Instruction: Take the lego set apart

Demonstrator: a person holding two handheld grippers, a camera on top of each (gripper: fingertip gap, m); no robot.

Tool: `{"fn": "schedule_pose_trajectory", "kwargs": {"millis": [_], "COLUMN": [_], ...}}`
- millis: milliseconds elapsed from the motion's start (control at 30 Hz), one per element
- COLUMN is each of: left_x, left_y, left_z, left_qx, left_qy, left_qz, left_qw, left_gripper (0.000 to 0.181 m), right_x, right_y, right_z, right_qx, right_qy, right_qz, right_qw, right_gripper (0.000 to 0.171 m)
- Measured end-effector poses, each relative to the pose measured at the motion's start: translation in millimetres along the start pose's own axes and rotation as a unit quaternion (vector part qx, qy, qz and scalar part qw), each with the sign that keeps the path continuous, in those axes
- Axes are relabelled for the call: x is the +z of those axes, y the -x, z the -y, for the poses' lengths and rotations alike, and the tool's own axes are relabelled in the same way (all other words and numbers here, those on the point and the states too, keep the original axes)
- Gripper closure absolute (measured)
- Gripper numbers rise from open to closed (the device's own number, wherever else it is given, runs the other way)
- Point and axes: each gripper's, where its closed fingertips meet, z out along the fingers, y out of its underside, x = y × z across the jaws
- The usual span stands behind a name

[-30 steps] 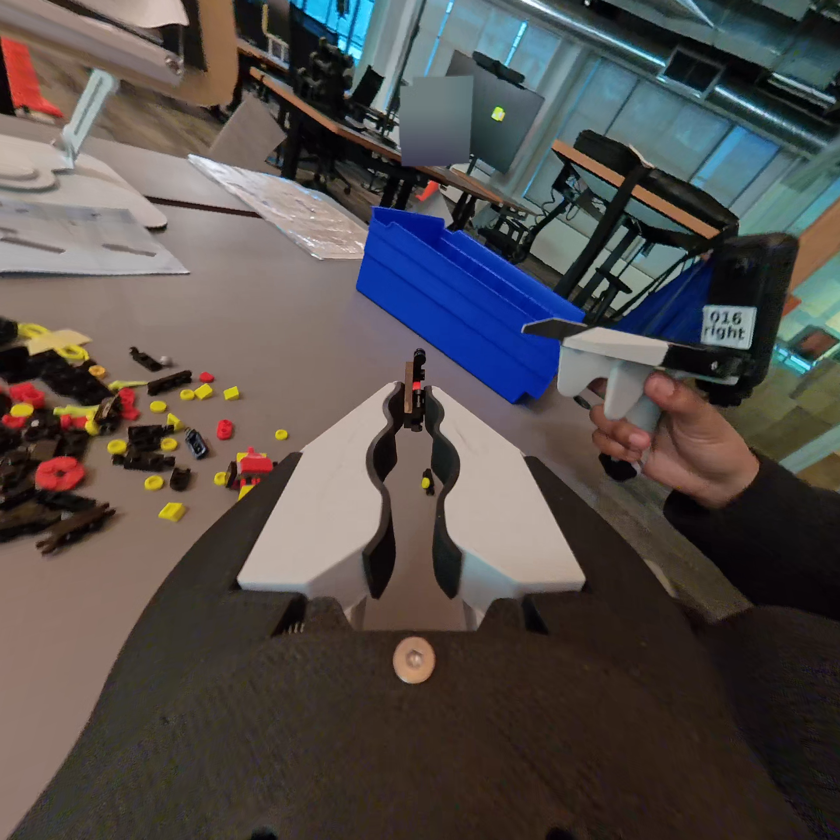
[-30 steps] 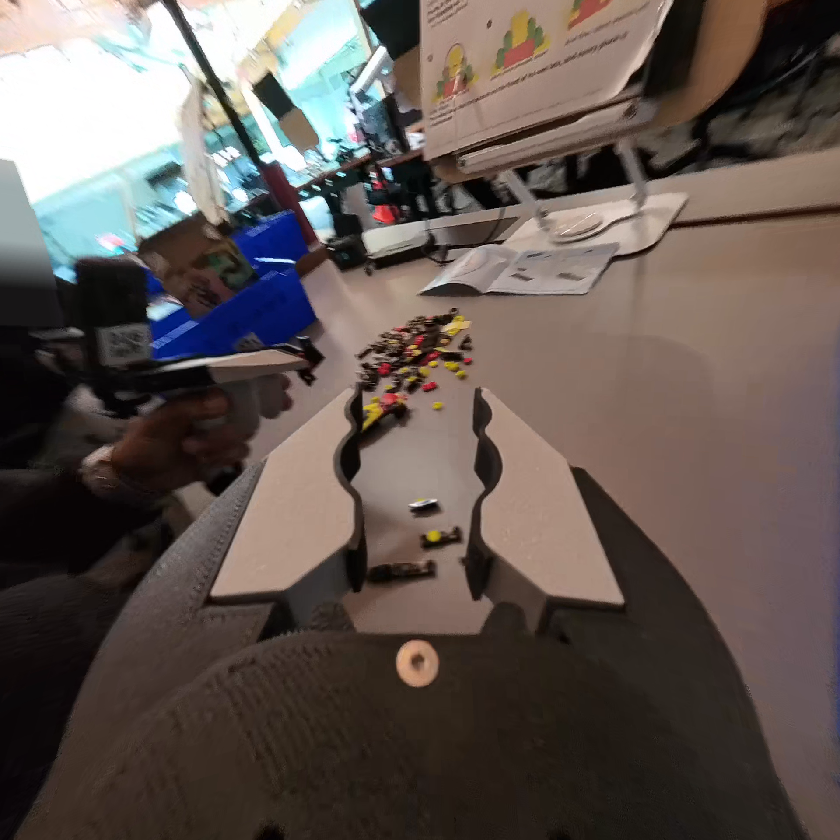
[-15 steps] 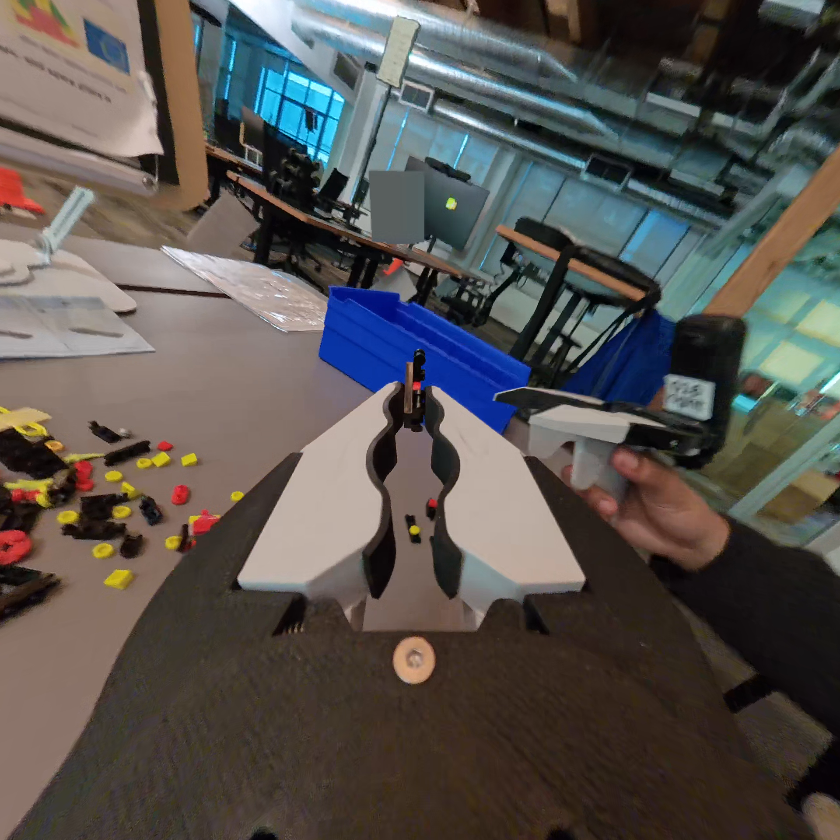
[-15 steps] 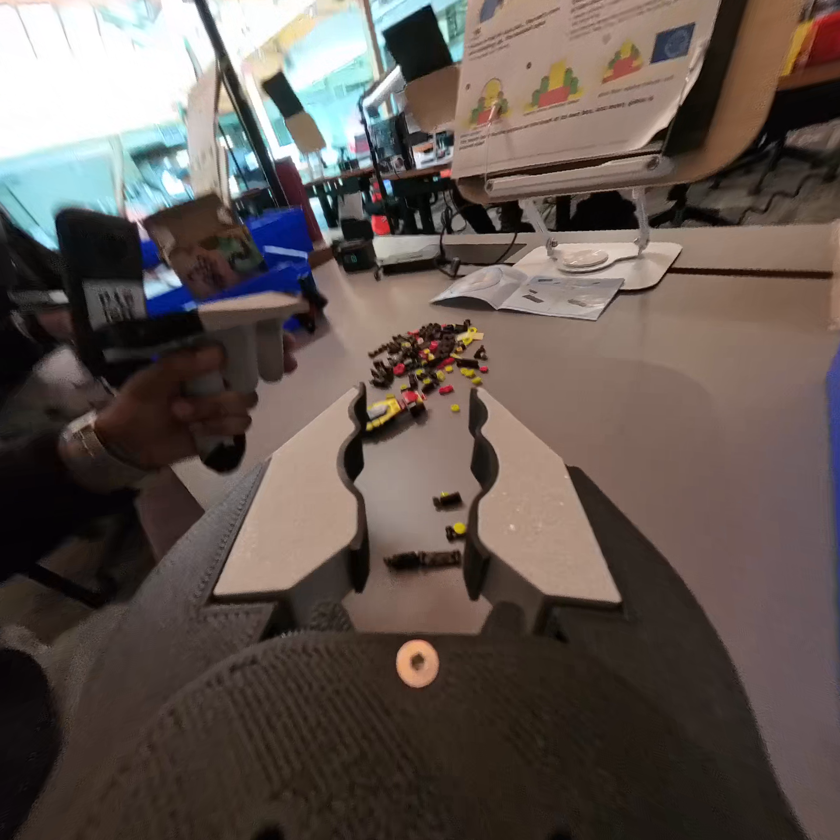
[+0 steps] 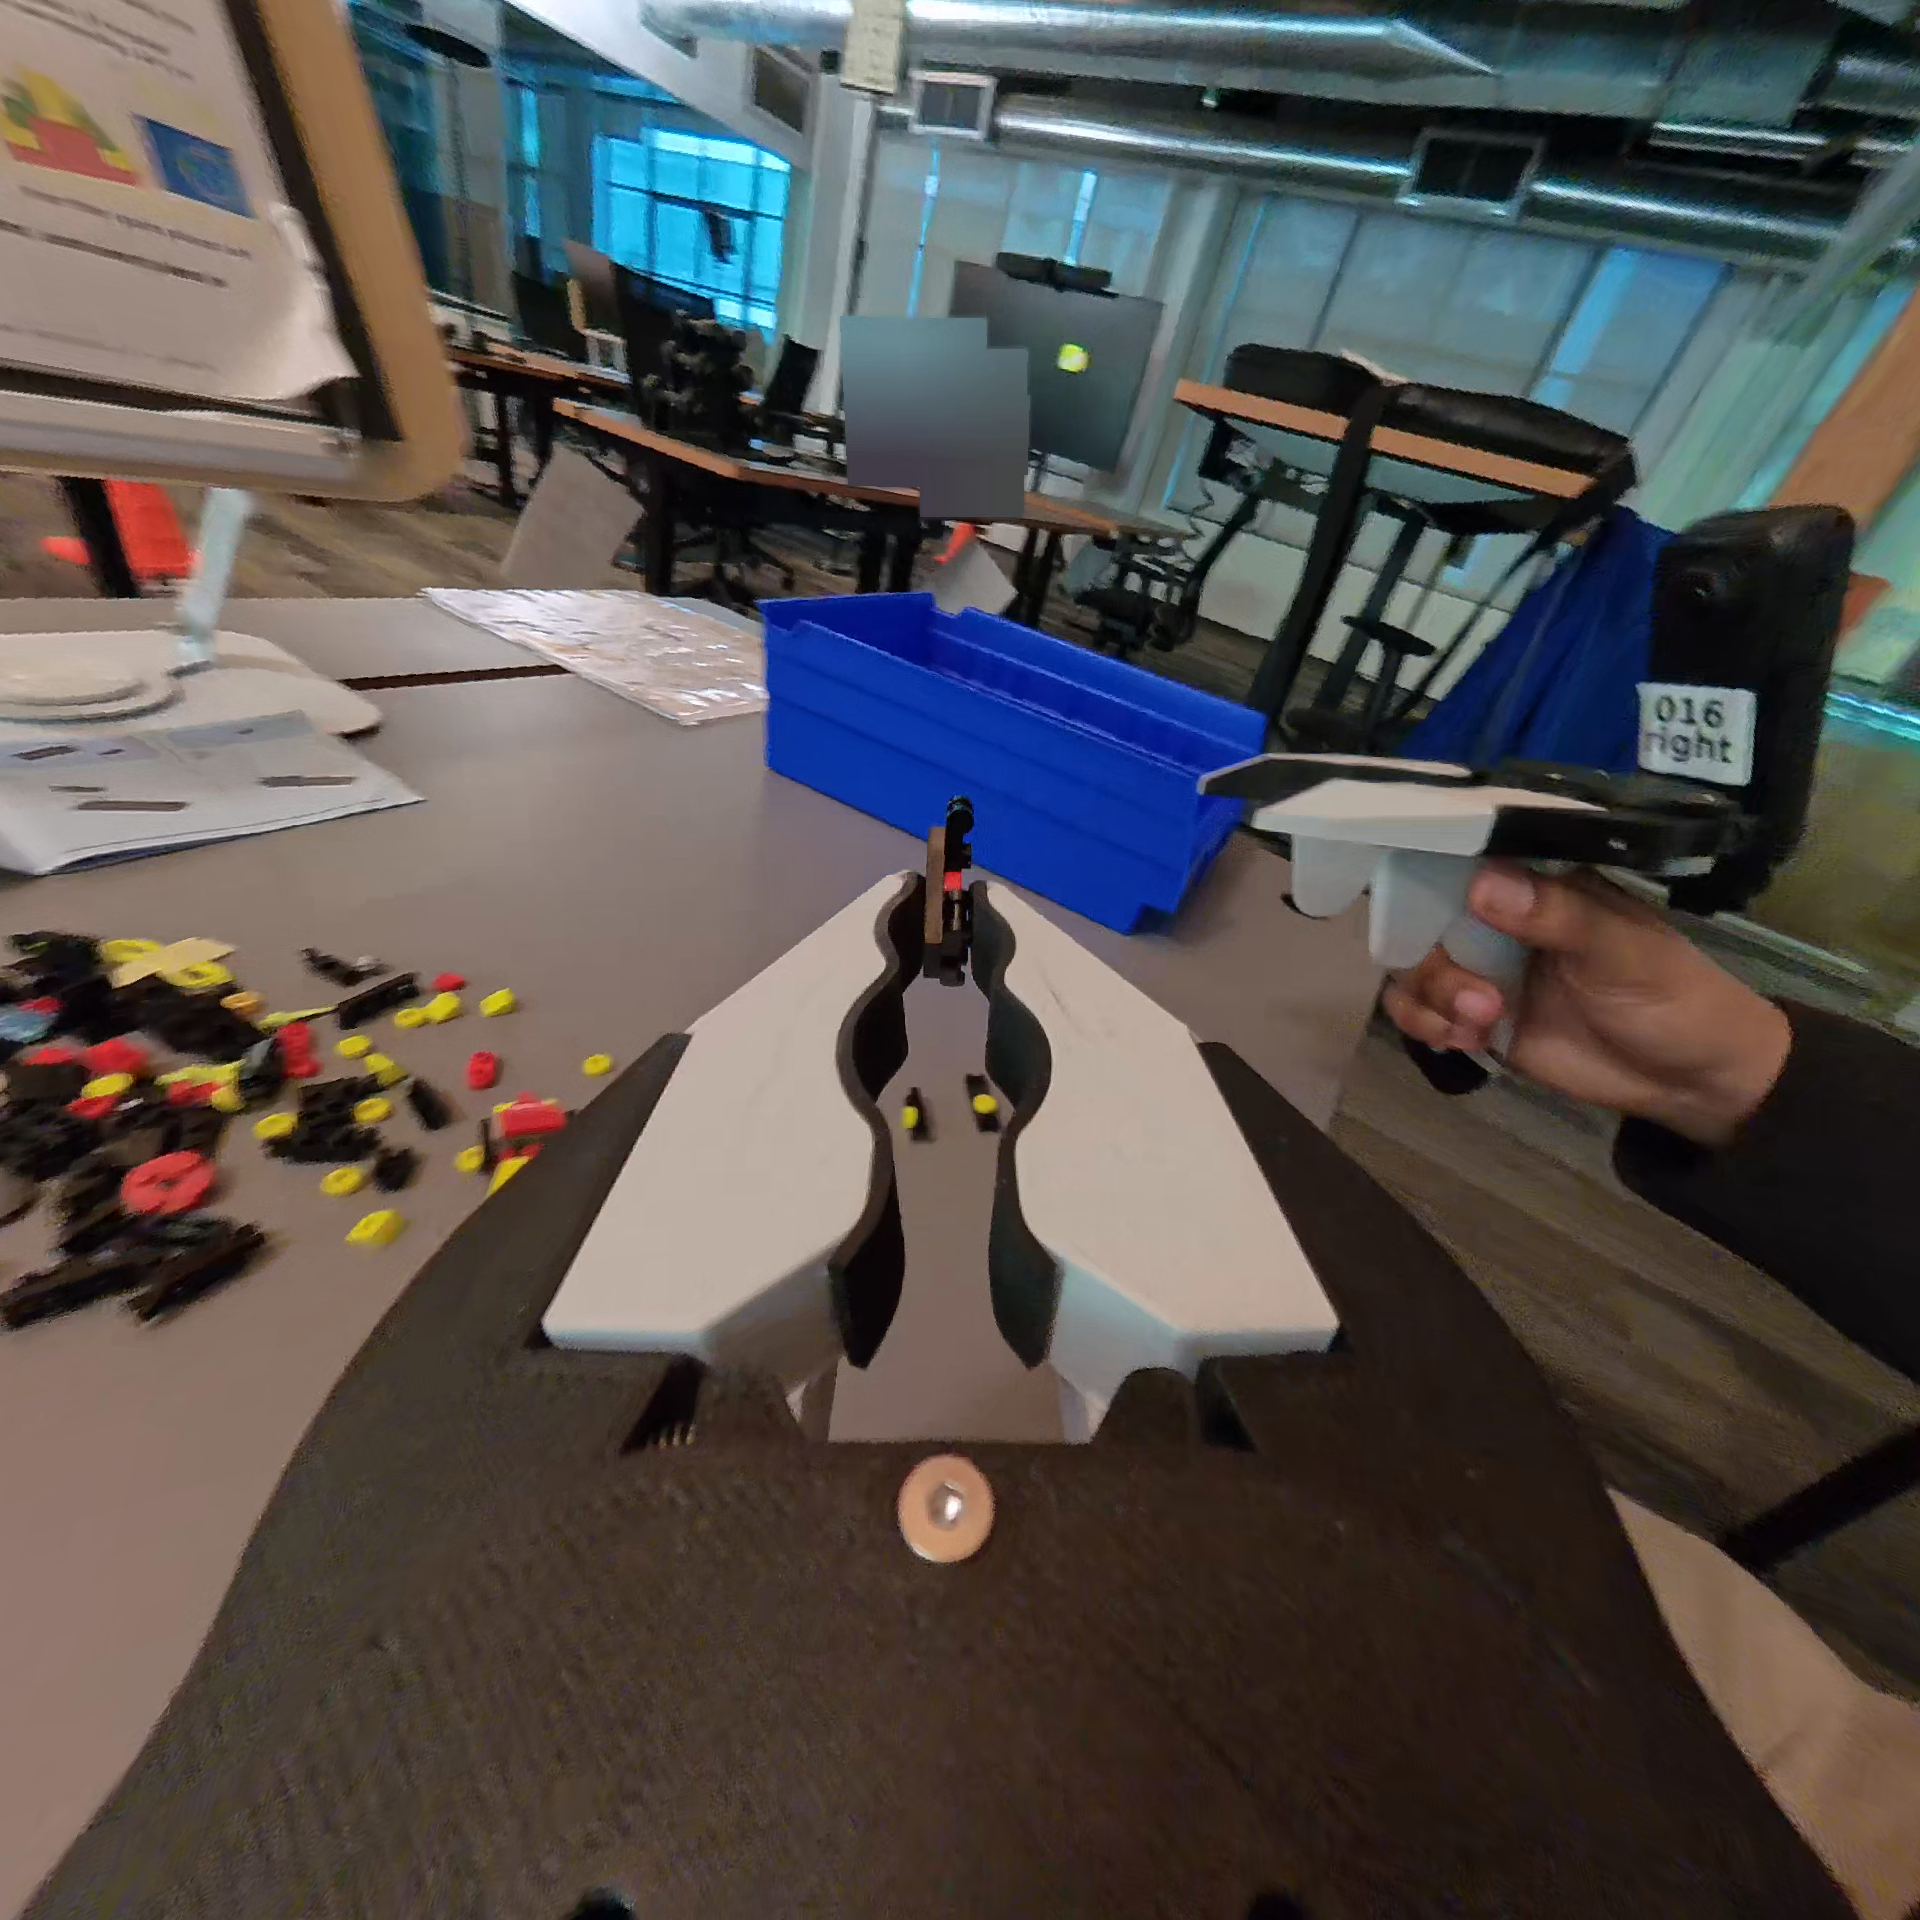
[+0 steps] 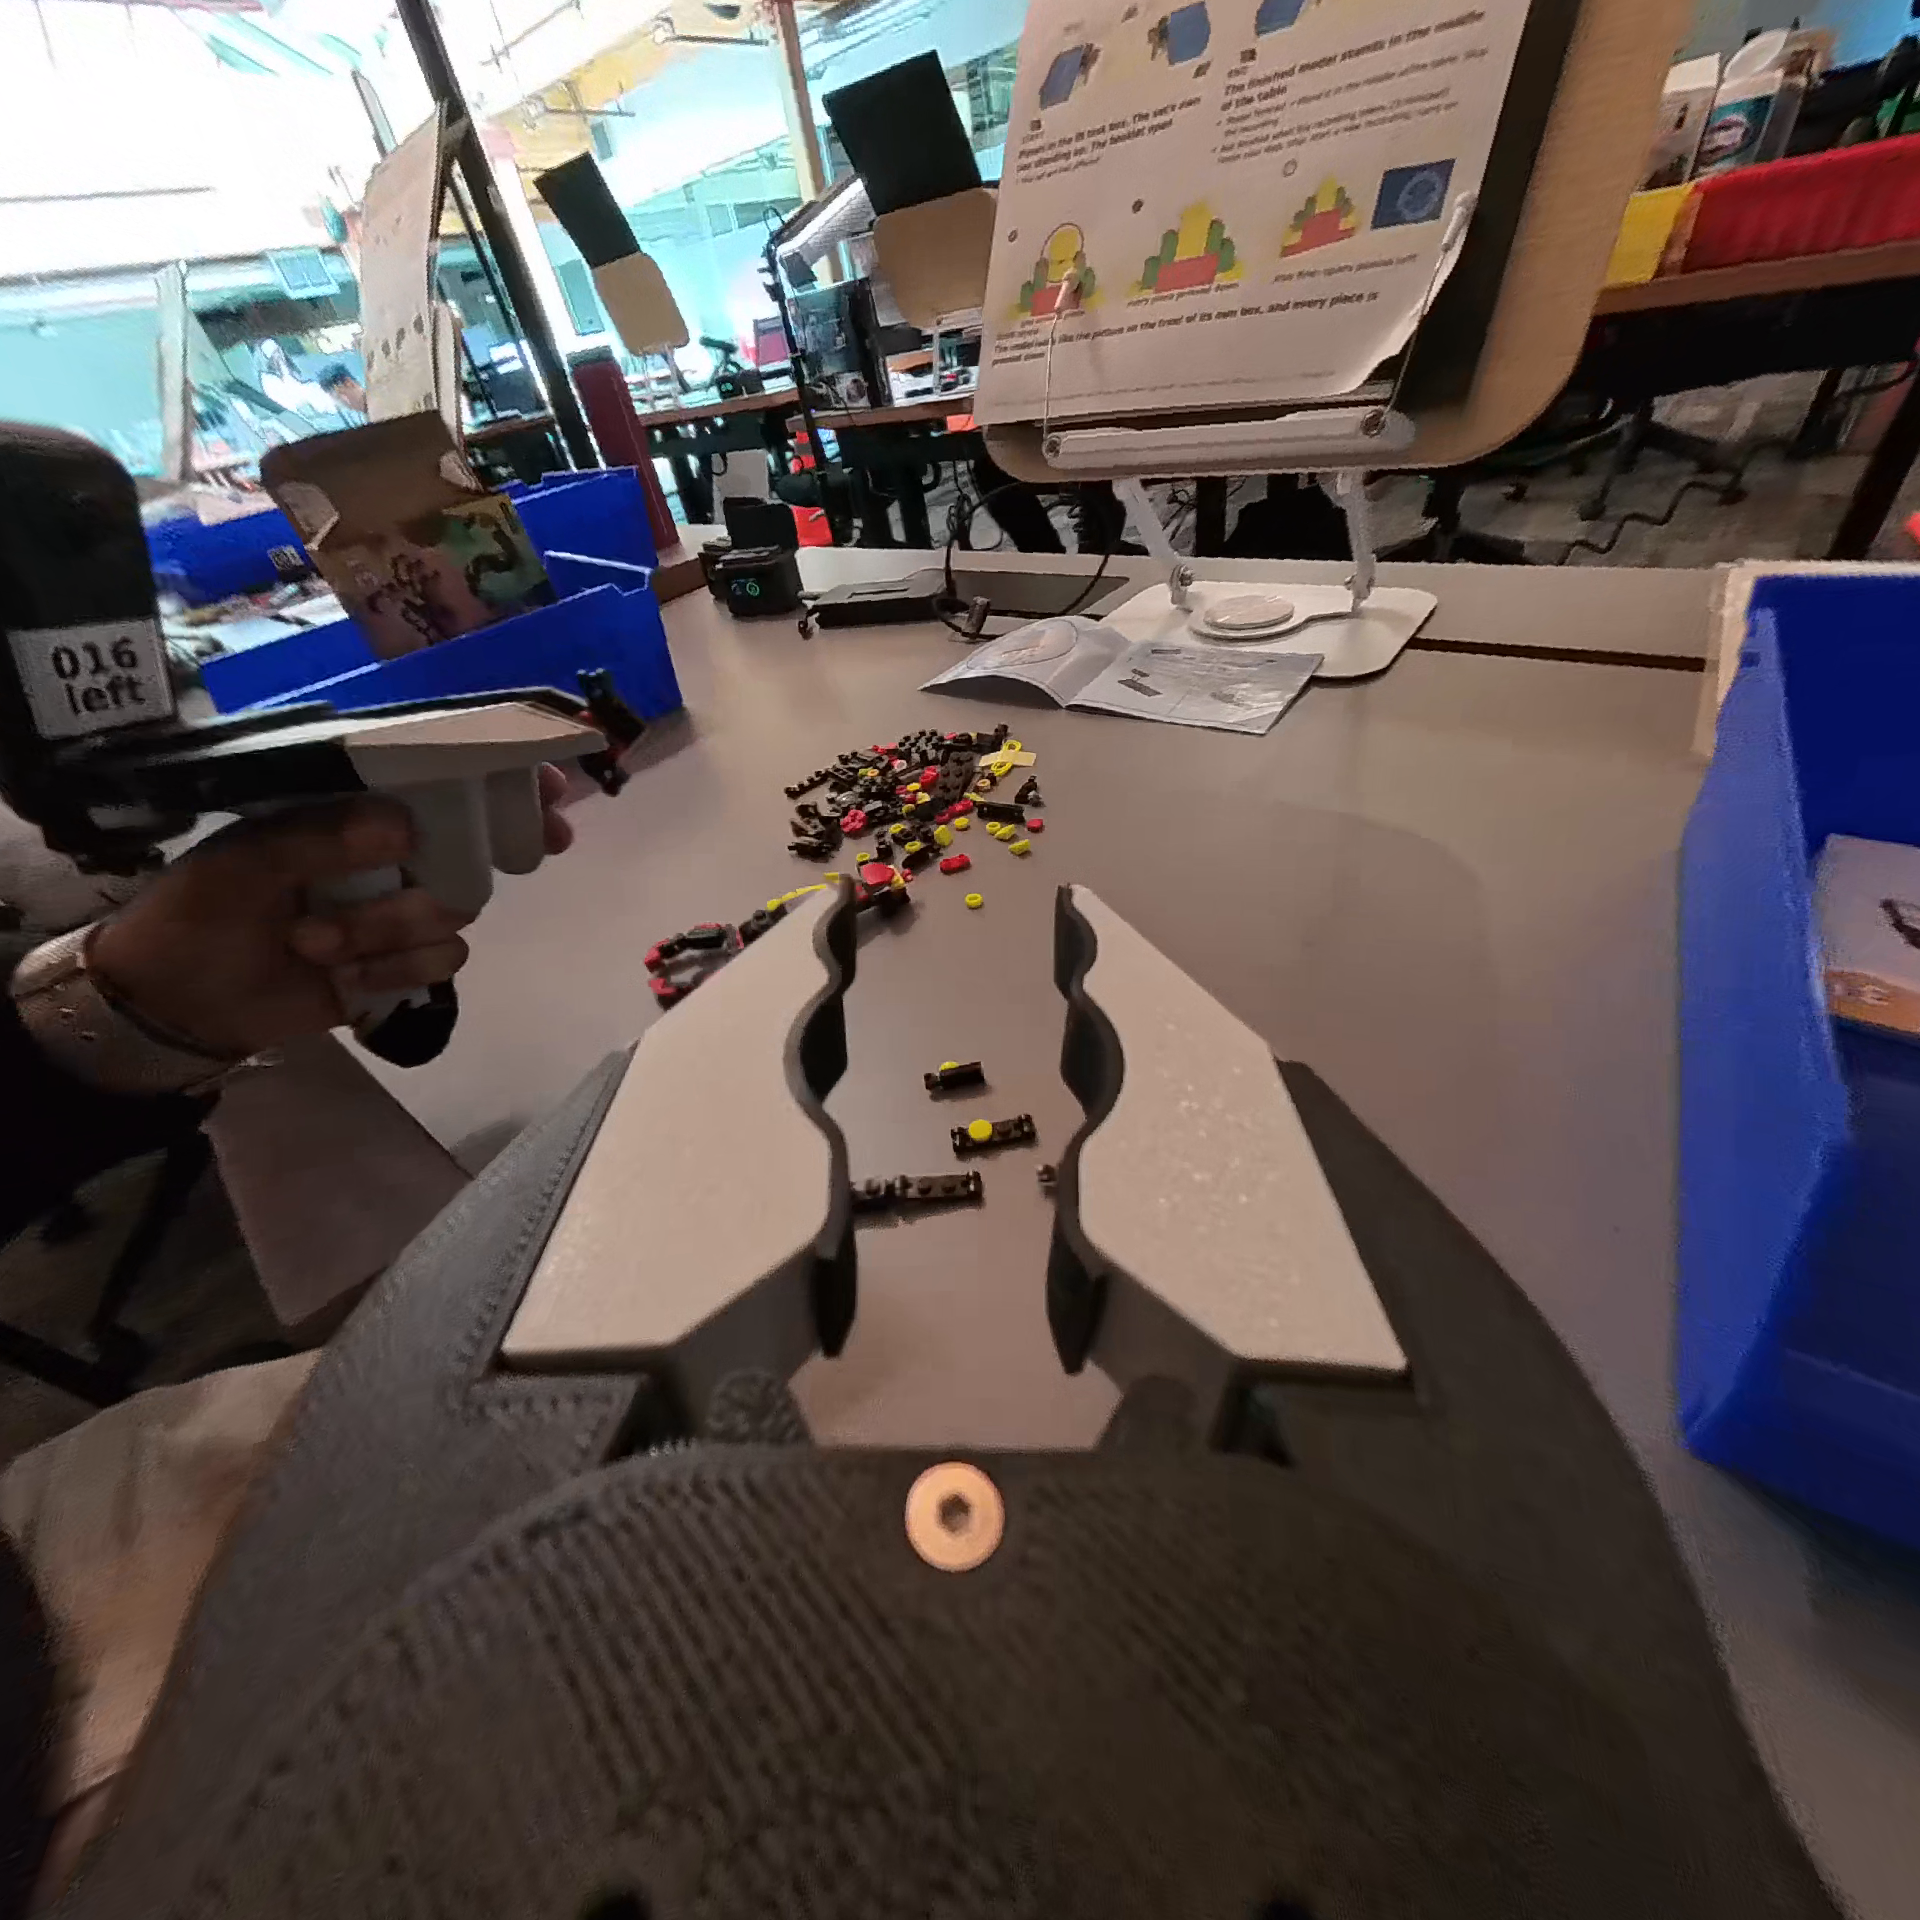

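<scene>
The left claw (image 5: 951, 925) remains clamped on a small black-and-red lego sub-assembly (image 5: 951, 894), held above the grey counter (image 5: 644, 831). The right claw (image 6: 956, 914), open and empty, has levelled beside it, ready to pull off another piece.

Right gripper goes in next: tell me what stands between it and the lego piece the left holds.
Nothing visible. The right gripper is open and empty; the lego piece, pinched in the left gripper, hangs in open air above the table.
</scene>
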Motion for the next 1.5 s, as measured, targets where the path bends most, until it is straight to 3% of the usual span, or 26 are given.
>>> {"fn": "schedule_pose_trajectory", "kwargs": {"millis": [33, 133, 300, 433, 533, 700, 800, 933, 1133, 1267, 1500], "left_x": [-4.9, -10.9, -8.9, -6.0, 12.7, 53.9, 77.1, 98.9, 100.9, 96.8, 102.9], "left_y": [6.9, 22.5, 54.4, 71.1, 71.6, 76.4, 87.7, 88.5, 94.1, 95.3, 87.8], "left_z": [3.9, 12.5, -6.9, -10.0, -3.7, 42.5, 44.4, 48.4, 31.4, 34.7, 3.7], "left_qx": [-0.009, -0.060, -0.091, -0.035, -0.017, -0.011, 0.012, 0.006, 0.024, 0.001, -0.067], "left_qy": [-0.009, -0.034, -0.010, -0.009, 0.002, -0.042, -0.038, -0.043, -0.017, -0.026, 0.043], "left_qz": [0.013, 0.014, 0.044, 0.080, 0.061, 0.023, 0.022, -0.005, -0.004, -0.008, -0.034], "left_qw": [1.000, 0.998, 0.995, 0.996, 0.998, 0.999, 0.999, 0.999, 1.000, 1.000, 0.996], "left_gripper": [0.177, 0.177, 0.177, 0.177, 0.177, 0.176, 0.177, 0.177, 0.177, 0.177, 0.177], "right_x": [0.3, 1.1, 17.2, 26.3, 30.3, 54.9, 79.4, 98.6, 117.3, 120.4, 119.2], "right_y": [2.1, 9.5, 12.6, 13.8, -0.8, -18.8, -32.7, -49.1, -57.0, -51.3, -51.7], "right_z": [-2.2, -8.7, -26.5, -18.5, -6.7, 23.3, 17.2, 38.5, 34.1, 24.4, 21.6], "right_qx": [0.009, 0.013, -0.016, 0.071, 0.114, 0.034, -0.030, -0.009, 0.022, 0.017, -0.001], "right_qy": [0.003, 0.010, 0.043, 0.013, -0.004, -0.014, 0.020, 0.000, -0.001, 0.002, -0.010], "right_qz": [0.007, 0.009, 0.013, 0.066, 0.085, 0.082, 0.067, 0.050, 0.067, 0.079, 0.076], "right_qw": [1.000, 1.000, 0.999, 0.995, 0.990, 0.996, 0.997, 0.999, 0.997, 0.997, 0.997], "right_gripper": [0.133, 0.133, 0.133, 0.134, 0.131, 0.133, 0.139, 0.147, 0.147, 0.147, 0.150]}}
